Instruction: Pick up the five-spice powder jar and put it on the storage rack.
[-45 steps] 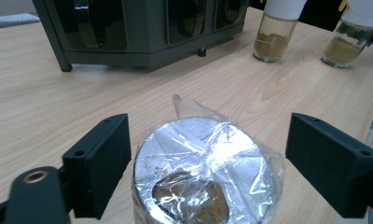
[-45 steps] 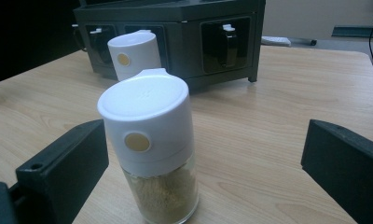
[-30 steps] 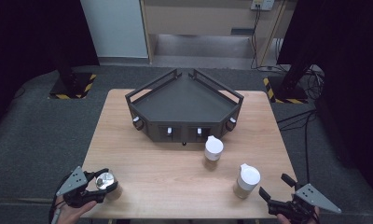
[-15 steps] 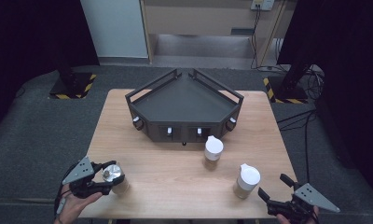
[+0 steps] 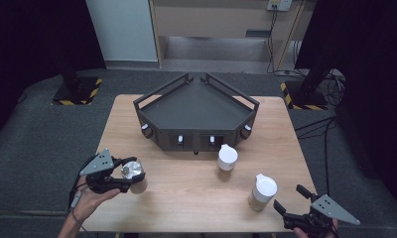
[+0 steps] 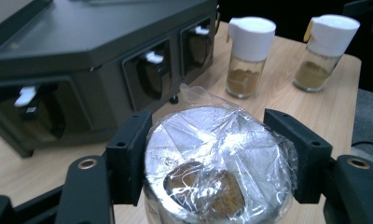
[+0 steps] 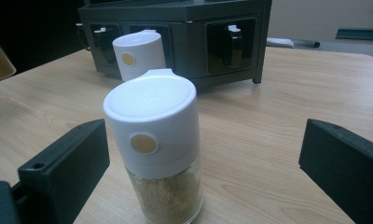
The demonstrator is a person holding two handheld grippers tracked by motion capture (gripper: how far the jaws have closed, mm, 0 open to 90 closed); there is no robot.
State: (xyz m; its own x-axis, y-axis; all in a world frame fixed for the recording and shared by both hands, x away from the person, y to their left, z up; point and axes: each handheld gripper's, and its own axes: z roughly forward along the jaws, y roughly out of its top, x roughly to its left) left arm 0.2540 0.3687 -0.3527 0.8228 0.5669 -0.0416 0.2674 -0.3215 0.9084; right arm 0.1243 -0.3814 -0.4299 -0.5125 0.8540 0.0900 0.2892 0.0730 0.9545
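My left gripper (image 5: pixel 129 179) (image 6: pixel 217 154) is shut on a glass jar (image 5: pixel 133 174) (image 6: pixel 217 172) whose mouth is covered with clear film, held above the table's front left. Two white-capped spice jars with brown powder stand on the wood: one (image 5: pixel 227 161) (image 6: pixel 250 56) (image 7: pixel 139 53) just in front of the dark rack (image 5: pixel 196 116) (image 6: pixel 82 56) (image 7: pixel 184 32), the other (image 5: pixel 262 192) (image 6: pixel 322 51) (image 7: pixel 156 144) nearer the front right. My right gripper (image 5: pixel 292 199) (image 7: pixel 198 158) stands open near the front right edge, its jaws wide on either side of that nearer jar without touching it.
The dark angular rack (image 5: pixel 159 131) sits at the table's far middle with slots and small white tabs along its front faces. Bare wood (image 5: pixel 186 193) lies between the two hands. Black curtains and floor cables surround the table.
My left gripper has lifted the film-covered jar off the table and carried it a little toward the middle. The right gripper and both capped jars have stayed put.
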